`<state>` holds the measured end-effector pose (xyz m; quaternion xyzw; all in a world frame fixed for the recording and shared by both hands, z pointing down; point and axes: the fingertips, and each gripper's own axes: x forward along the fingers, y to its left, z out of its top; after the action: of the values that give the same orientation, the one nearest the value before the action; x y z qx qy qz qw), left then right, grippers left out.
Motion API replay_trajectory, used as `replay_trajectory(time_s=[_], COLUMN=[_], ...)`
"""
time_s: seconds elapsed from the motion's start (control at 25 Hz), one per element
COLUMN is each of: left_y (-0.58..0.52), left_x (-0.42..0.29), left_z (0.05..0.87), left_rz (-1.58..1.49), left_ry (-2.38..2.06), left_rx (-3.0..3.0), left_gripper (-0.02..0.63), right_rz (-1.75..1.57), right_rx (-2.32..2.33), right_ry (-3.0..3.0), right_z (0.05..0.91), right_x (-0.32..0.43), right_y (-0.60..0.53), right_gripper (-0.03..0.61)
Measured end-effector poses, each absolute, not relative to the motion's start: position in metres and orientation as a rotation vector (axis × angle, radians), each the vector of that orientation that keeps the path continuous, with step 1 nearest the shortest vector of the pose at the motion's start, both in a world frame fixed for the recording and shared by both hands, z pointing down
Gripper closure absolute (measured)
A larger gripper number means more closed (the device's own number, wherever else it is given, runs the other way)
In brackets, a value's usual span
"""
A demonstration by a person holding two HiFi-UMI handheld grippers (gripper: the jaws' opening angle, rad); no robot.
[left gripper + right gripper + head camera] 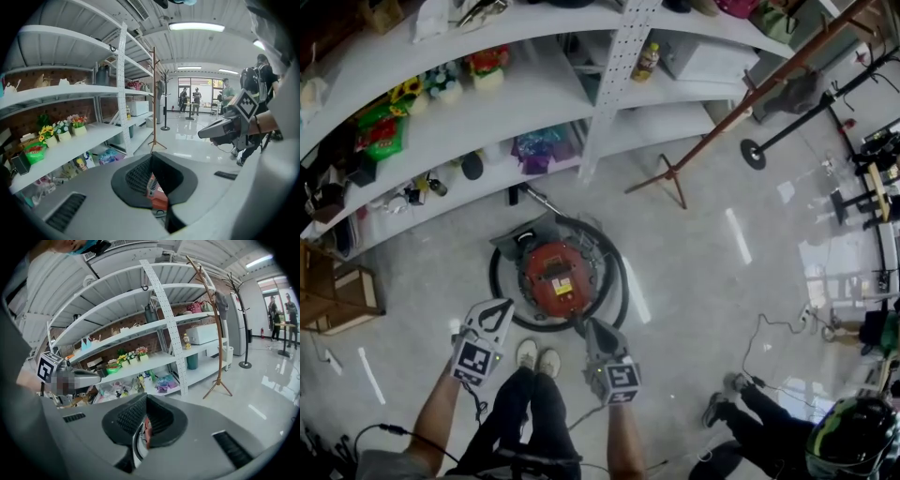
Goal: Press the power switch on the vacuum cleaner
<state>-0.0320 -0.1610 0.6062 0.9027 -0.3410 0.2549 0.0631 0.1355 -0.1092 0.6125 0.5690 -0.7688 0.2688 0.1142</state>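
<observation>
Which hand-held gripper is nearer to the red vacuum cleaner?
Right hand-held gripper: at the near-right edge of the vacuum cleaner. Left hand-held gripper: slightly farther, off its near-left.

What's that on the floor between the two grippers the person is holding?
The person's own two pale shoes, seen in the head view between the left gripper and right gripper.

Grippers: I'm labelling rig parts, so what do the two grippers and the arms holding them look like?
Left gripper and right gripper: grey wedge-shaped bodies, dark ribbed jaws, each carrying a cube of black-and-white square markers. The person's sleeve is grey.
</observation>
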Motion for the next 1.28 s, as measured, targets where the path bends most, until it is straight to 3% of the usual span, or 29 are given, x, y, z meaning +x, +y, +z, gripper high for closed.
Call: replay_trajectory(time_s=[1.28], left_y=[-0.131], left_x=[-0.039], left_z=[0.768], left_rz=[0.782], left_ry=[-0.958], left_rx=[2.585], left_gripper=[0.606], right_rz=[0.944], right_rx=[1.588], right_ry=[-2.168], right_z=[0.789], right_x=[0.113], right_y=[-0.093], right_gripper=[0.566])
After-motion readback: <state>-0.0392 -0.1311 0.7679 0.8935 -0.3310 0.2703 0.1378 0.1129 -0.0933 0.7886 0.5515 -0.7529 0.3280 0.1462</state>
